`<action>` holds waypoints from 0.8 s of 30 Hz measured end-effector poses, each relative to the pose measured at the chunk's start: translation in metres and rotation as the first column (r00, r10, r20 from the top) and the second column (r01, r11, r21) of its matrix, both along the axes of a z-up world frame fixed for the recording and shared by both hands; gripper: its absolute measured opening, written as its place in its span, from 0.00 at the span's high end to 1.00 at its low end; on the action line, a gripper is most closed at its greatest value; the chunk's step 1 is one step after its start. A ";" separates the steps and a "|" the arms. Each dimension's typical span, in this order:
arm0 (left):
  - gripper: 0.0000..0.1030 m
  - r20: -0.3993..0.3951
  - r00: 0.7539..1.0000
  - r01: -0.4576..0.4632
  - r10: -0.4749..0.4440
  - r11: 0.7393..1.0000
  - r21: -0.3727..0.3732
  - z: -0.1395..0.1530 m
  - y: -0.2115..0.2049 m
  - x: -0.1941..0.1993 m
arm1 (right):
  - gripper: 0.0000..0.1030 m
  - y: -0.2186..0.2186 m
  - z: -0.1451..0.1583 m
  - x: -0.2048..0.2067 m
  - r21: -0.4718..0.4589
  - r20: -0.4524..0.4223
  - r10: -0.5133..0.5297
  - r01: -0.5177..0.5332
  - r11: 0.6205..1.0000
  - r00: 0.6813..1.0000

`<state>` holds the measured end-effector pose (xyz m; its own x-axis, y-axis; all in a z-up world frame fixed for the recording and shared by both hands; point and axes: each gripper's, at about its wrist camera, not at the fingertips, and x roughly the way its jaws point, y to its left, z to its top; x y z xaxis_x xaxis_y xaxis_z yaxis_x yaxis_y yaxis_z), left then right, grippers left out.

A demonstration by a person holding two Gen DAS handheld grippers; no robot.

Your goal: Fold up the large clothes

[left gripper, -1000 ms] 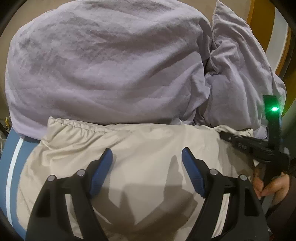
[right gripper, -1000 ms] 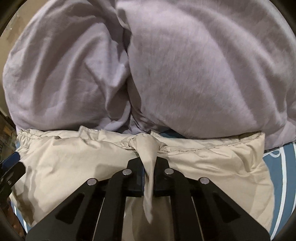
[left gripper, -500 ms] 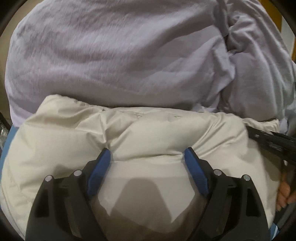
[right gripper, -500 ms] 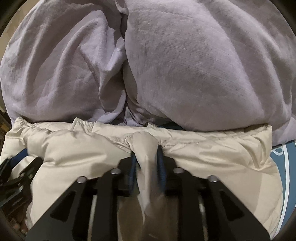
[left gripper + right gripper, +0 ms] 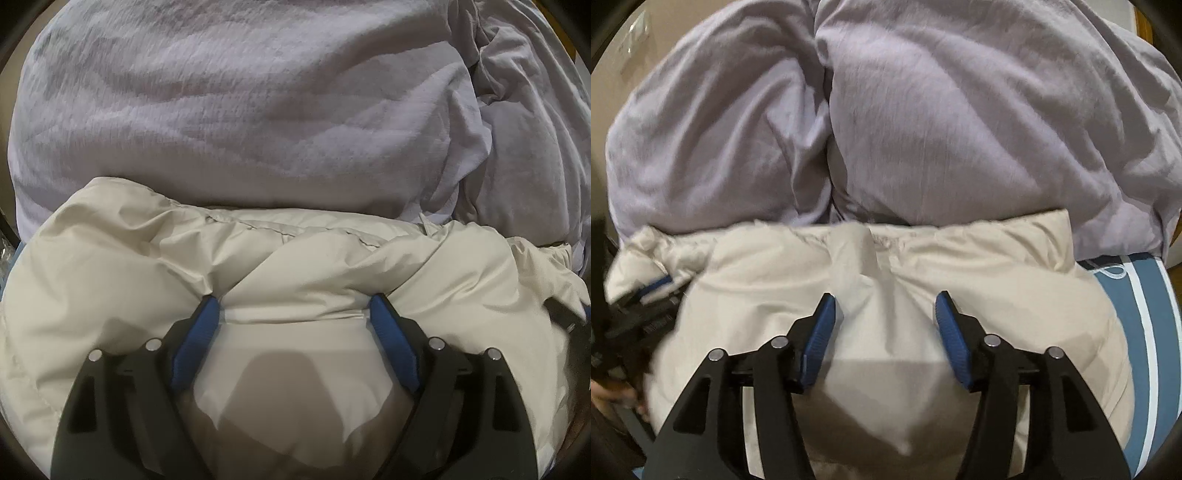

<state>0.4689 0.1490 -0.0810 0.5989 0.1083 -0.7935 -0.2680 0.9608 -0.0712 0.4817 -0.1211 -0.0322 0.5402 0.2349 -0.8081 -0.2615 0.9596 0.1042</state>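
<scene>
A puffy beige jacket (image 5: 129,266) lies bunched on the bed in front of a lavender duvet (image 5: 240,110). My left gripper (image 5: 293,299) is pushed down into the jacket with its jaws wide, and padding bulges up between the blue pads. In the right wrist view the jacket (image 5: 997,266) fills the lower half. My right gripper (image 5: 886,295) hovers over it with its jaws opening. A raised ridge of fabric runs between them and leans near the left pad (image 5: 820,332), no longer pinched. The left gripper's blue-tipped fingers (image 5: 646,310) show at the far left there.
The duvet (image 5: 960,110) is heaped high right behind the jacket and blocks the far side. A blue sheet with white stripes (image 5: 1137,314) shows at the right. A hand (image 5: 613,398) is at the lower left edge. Part of the right gripper (image 5: 565,317) shows at the right edge.
The right gripper, which was shut on a pinched fold of the jacket, has opened and let it go. The left gripper has sunk down into the jacket, which now puffs up around it.
</scene>
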 end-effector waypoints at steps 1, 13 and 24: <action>0.18 0.001 1.000 0.000 0.000 1.000 -0.001 -0.002 0.002 0.003 | 0.38 0.002 -0.004 -0.002 -0.019 0.015 -0.001 0.001 1.000 1.000; 0.16 0.021 1.000 -0.011 0.011 1.000 -0.009 -0.011 0.002 0.008 | 0.30 0.023 -0.031 0.014 -0.076 0.050 -0.001 0.005 0.997 0.999; 0.16 0.018 1.000 -0.024 0.025 1.000 -0.012 0.005 -0.001 -0.012 | 0.27 0.036 -0.026 0.017 -0.047 0.015 -0.024 0.025 0.999 1.000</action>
<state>0.4570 0.1479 -0.0762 0.6106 0.1137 -0.7838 -0.2901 0.9530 -0.0878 0.4984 -0.0848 -0.0587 0.5570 0.1834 -0.8100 -0.2389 0.9695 0.0552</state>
